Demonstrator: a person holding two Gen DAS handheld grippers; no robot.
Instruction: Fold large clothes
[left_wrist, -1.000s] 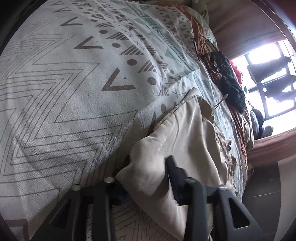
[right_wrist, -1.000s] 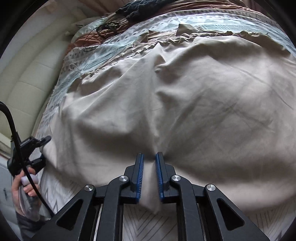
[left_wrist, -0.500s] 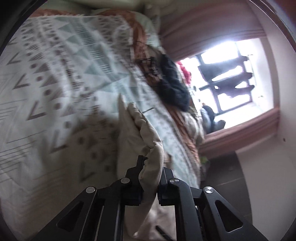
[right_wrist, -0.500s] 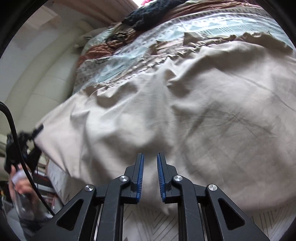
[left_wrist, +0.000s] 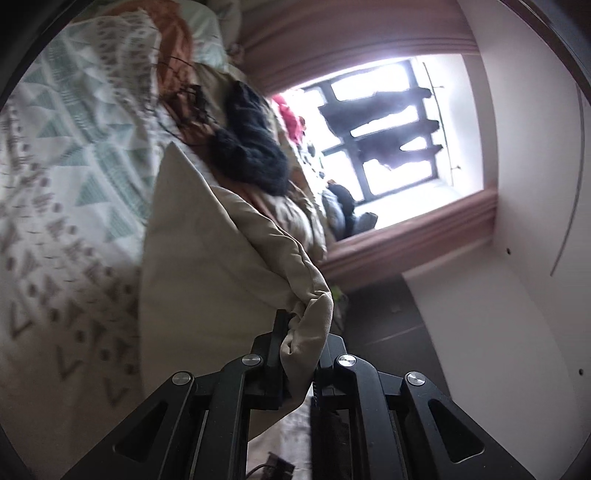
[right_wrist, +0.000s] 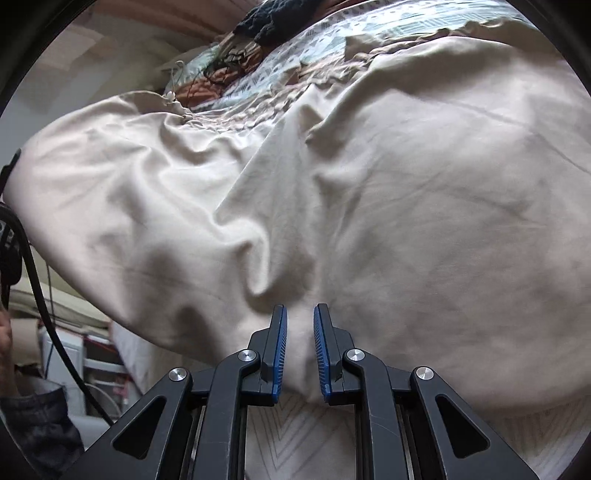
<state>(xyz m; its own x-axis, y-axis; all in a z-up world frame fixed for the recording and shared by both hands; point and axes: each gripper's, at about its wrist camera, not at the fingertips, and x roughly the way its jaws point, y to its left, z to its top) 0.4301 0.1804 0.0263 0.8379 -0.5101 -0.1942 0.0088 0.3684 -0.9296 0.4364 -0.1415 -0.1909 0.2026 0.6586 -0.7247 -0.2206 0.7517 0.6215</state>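
Both grippers' jaws pinch the beige garment (right_wrist: 406, 206), the left gripper (left_wrist: 301, 332) lifting a bunched corner while the right gripper (right_wrist: 300, 332) anchors its near edge (presumably to fold it over).

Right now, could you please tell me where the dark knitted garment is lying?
In the left wrist view the dark knitted garment lies at upper centre on the patterned bedspread, between the lifted beige cloth and the window.

Beige cloth (right_wrist: 406, 221) blanketing bed, black knit heap (left_wrist: 251, 147) beyond, left perhaps open
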